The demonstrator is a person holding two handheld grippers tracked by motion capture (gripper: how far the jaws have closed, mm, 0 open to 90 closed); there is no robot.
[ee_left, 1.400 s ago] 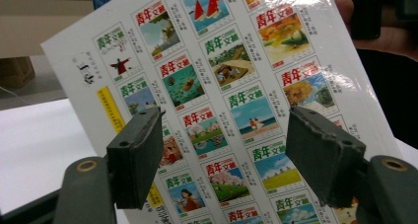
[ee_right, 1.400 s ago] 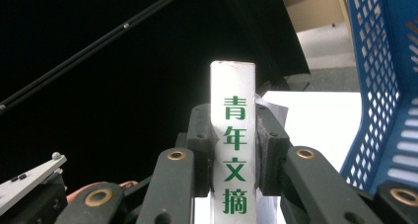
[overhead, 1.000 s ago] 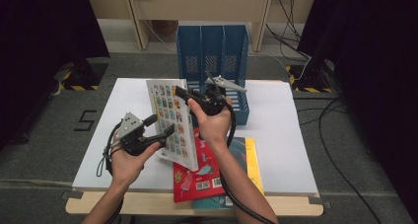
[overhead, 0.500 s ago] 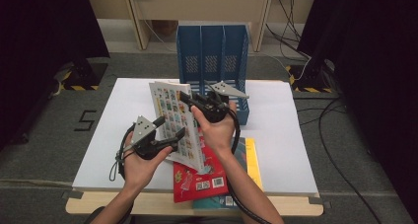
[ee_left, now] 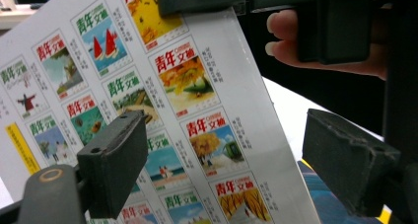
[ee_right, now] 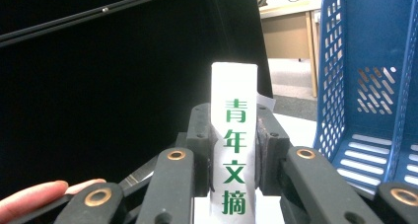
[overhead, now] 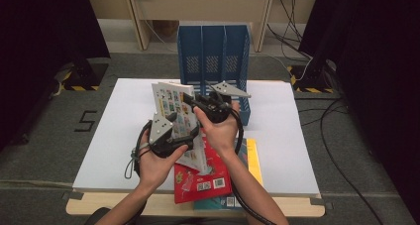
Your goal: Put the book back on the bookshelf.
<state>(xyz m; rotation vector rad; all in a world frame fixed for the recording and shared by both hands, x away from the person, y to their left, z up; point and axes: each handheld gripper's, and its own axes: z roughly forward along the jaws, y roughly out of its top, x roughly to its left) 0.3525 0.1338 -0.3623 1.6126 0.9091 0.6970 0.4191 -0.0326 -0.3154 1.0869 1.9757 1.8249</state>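
Magazine lifted off the table and clamped by its spine, not yet filed in the blue rack.

Standing at the far edge of the white table: a blue three-slot file rack, with no book or paper seen in its slots. Lying flat at the near edge: a red book on top of a yellow-edged one, both probably waiting their turn. Held upright over the table, just in front of the rack: a white magazine with a grid of small cover pictures, spine pinched between the pads of the right gripper. Left gripper with jaws apart, close against the printed cover, one pad in front of it and pressing nothing. Judged roughly midway: pickup done, with steadying, carrying to a slot and sliding in left.
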